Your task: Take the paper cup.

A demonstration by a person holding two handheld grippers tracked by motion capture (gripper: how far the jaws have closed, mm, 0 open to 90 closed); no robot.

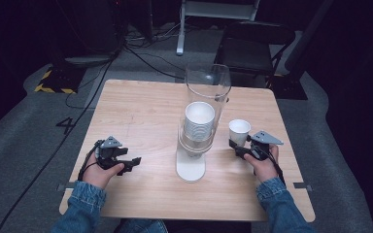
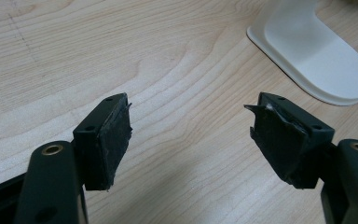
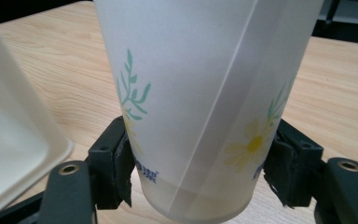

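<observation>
A dark folding chair (perhaps metal) and floor cables beyond the table.

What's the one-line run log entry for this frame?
right gripper: jaws shut on paper cup, upright on table | left gripper: jaws open, empty, beside dispenser base | cup stack: in dispenser

You look down and forward from above your side onto the whole tabletop. Your left gripper view sits low and close over the wood, sharing the dispenser's white base with the high view; your right gripper view presses close against the paper cup.
</observation>
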